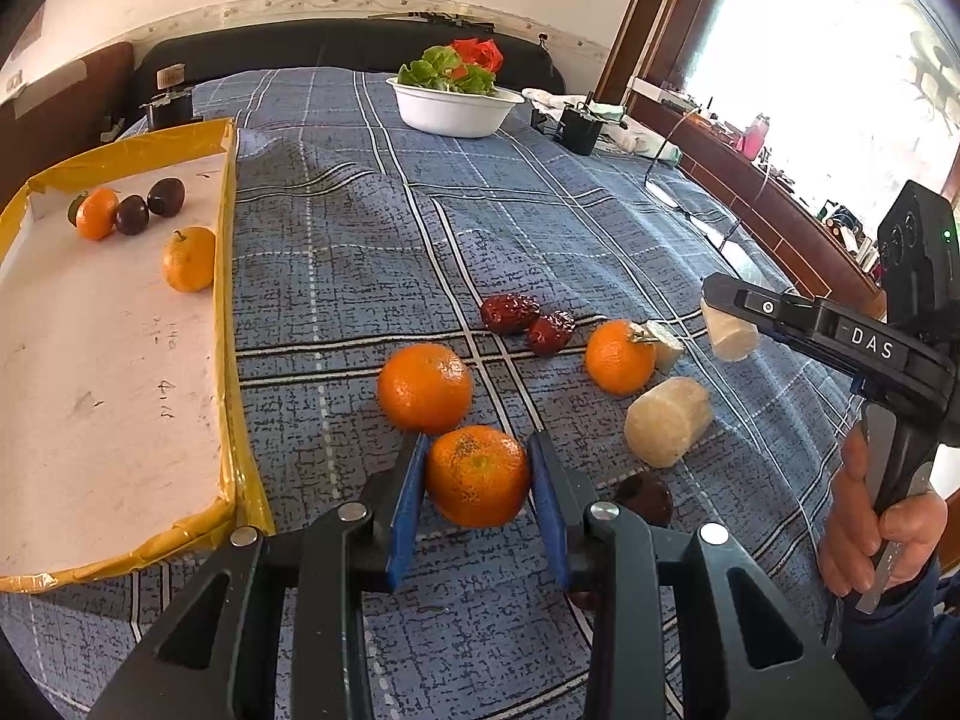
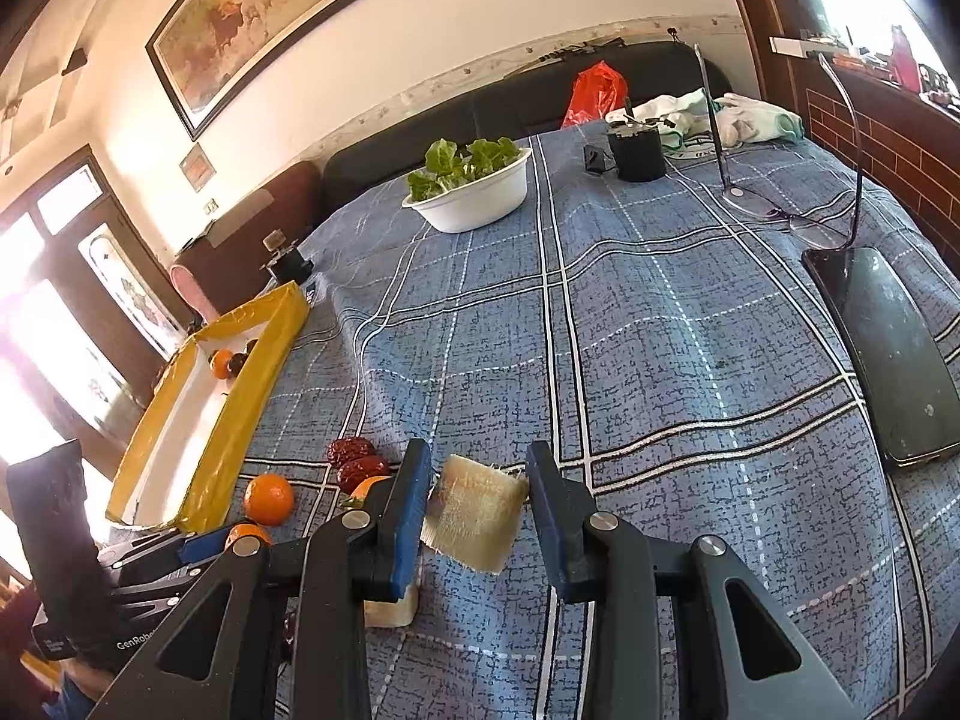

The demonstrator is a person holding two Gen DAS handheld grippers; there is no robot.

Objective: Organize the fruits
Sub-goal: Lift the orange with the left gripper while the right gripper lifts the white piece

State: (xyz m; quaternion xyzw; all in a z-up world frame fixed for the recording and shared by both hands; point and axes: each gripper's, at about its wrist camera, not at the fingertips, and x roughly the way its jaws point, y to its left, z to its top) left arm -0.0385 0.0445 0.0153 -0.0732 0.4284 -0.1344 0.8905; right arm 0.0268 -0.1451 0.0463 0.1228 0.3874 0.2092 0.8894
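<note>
Surface: blue plaid cloth (image 1: 336,252) on my table.
Done: I count two oranges and two dark fruits inside yellow tray (image 1: 231,276).
Left claw (image 1: 477,456): clamped on mandarin (image 1: 477,477).
Right claw (image 2: 477,474): gripping pale chunk (image 2: 471,513).
Remaining: two oranges, red dates (image 1: 510,313), other pieces.

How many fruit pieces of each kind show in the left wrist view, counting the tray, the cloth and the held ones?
Orange: 5
Dark round fruit: 3
Red date: 2
Pale chunk: 3
Total: 13
</note>
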